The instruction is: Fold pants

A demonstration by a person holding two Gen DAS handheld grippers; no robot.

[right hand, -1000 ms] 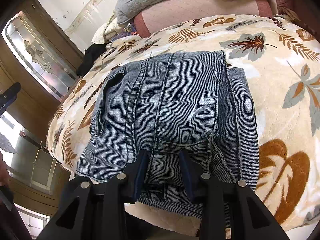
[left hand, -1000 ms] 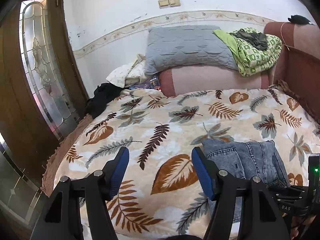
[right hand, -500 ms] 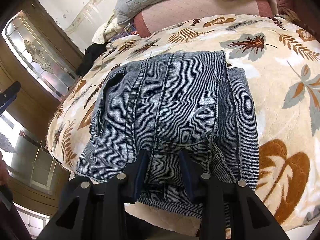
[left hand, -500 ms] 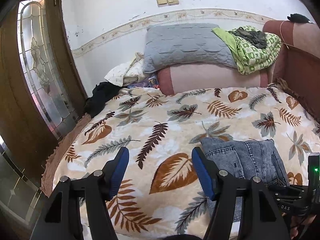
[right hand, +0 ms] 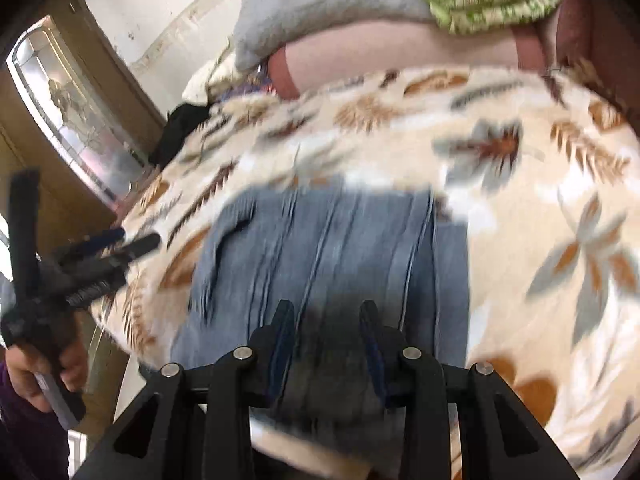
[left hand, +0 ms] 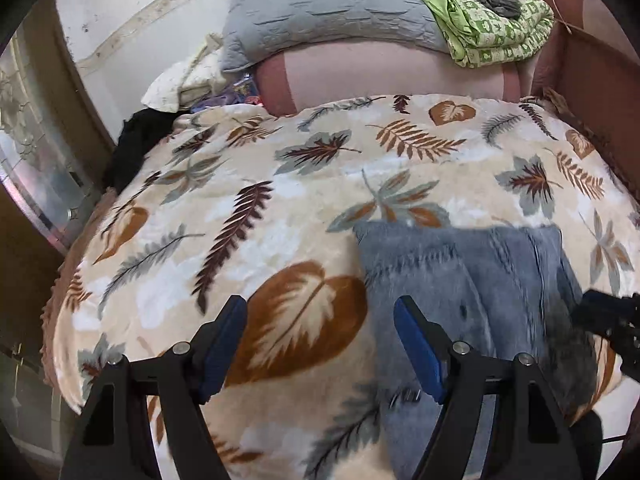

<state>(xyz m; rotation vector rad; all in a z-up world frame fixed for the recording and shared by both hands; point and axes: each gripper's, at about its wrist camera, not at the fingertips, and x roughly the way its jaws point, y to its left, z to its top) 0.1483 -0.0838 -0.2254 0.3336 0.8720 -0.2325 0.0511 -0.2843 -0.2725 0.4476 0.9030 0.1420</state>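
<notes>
Denim pants (right hand: 320, 256) lie folded near the front edge of the bed (left hand: 304, 184). Your right gripper (right hand: 327, 320) hovers part-open, holding nothing; your left gripper (left hand: 320, 320) gapes wide. Folding looks done, so back both away.

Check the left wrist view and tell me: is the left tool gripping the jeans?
No. The left tool is open over the leaf-print blanket, with nothing between its fingers and the jeans beside it.

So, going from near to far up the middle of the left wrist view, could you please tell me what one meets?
Left gripper → leaf-print blanket → pink bolster → grey pillow → white wall.
</notes>
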